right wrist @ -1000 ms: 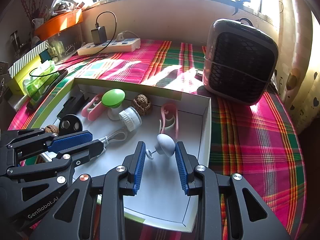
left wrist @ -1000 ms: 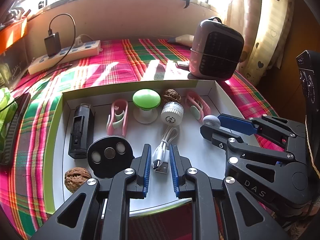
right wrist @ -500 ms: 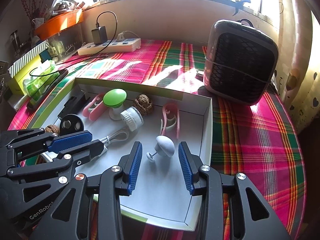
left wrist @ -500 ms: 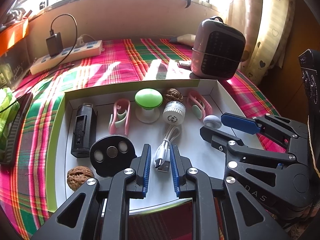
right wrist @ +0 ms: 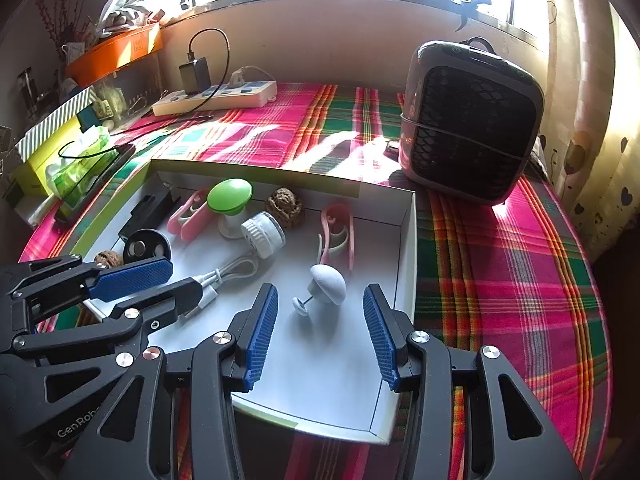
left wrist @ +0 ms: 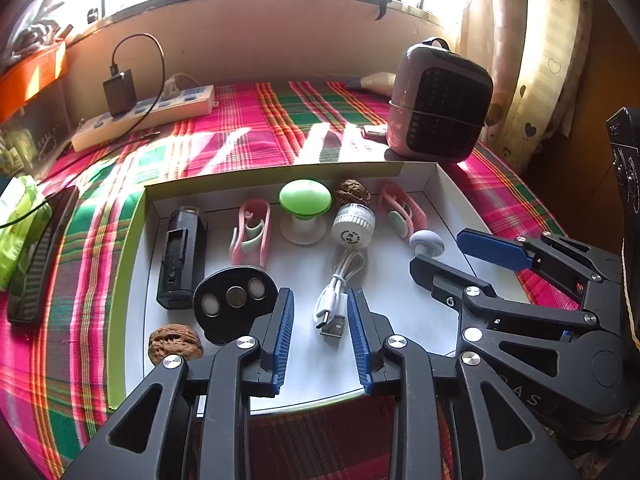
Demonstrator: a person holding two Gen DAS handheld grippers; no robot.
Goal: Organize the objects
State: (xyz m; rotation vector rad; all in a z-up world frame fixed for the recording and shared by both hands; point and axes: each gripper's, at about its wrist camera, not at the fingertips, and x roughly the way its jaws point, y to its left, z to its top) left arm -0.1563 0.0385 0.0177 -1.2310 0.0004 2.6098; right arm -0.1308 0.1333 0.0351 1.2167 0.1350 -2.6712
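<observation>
Both pairs of jaws have just been opening compared with a second ago. The left gripper had its blue pads tight on the white USB cable; they now stand narrowly apart on either side of its plug, which lies free on the tray floor. The right gripper has spread to a moderate width, and the small white mushroom-shaped knob rests tilted on the floor between its pads, touching neither.

Everything to be sorted sits inside a shallow white cardboard tray with a green outer wall, set on a plaid tablecloth. In the left wrist view, along the tray's far wall from left to right are a black rectangular device, a pink clip, a green-capped mushroom knob, a walnut and a second pink clip. A white round cap lies just in front of the walnut, at the far end of the cable. Lower left holds a black disc with three round insets and, near the front corner, a second walnut.

Outside the tray, at upper right, stands a dark grey fan heater; at upper left a white power strip carries a black charger.
</observation>
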